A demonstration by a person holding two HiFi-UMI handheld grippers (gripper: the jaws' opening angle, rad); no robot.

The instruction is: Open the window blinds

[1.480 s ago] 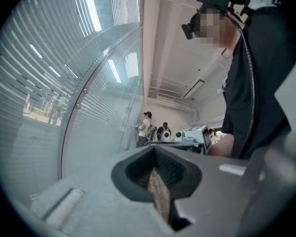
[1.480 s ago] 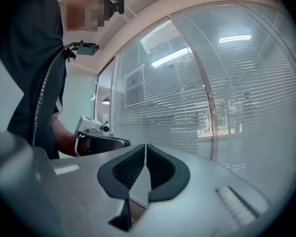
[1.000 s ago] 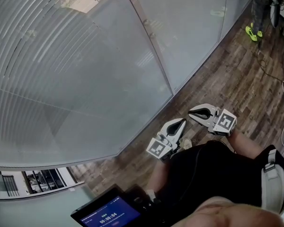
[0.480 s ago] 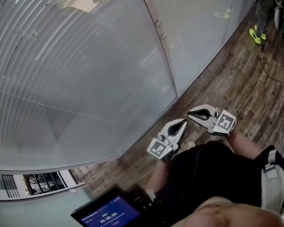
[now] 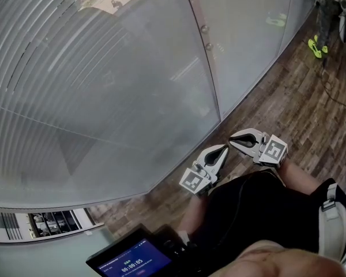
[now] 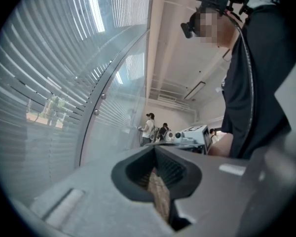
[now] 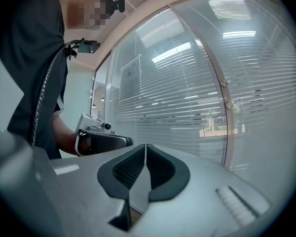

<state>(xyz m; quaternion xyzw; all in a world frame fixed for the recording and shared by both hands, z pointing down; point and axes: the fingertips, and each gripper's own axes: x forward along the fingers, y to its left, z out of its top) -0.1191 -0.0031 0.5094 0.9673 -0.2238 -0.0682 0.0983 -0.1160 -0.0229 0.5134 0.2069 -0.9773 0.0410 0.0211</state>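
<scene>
**Both grippers shut and empty, near the glass wall with the blinds**

A big curved glass wall (image 5: 251,45) fills most of the room in front of the person. The window blinds (image 5: 75,79) cover its wide left panel with thin horizontal slats. They seem to hang on the far side of the glass, and a little of the street shows through them at the top. A thin upright post (image 5: 212,79) with two round metal fittings separates this panel from the next one.

Under the glass is a dark wooden floor (image 5: 288,105). A cable (image 5: 334,97) lies on it at the right, and farther away stands another person in yellow-green shoes (image 5: 315,46).

The person with the grippers wears a black shirt (image 5: 265,212) and stands close to the glass, holding both tools in front of the body over the floor.

The left gripper (image 5: 224,148) points toward the foot of the glass. Its jaws are together, with only floor showing through the thin slit behind the tips. The right gripper (image 5: 232,137) is just beside it, the two tips near each other but not touching. Its jaws are also together and hold nothing. Neither gripper touches the glass or the blinds.

A small screen (image 5: 131,259) with a blue display is at the bottom edge.
</scene>
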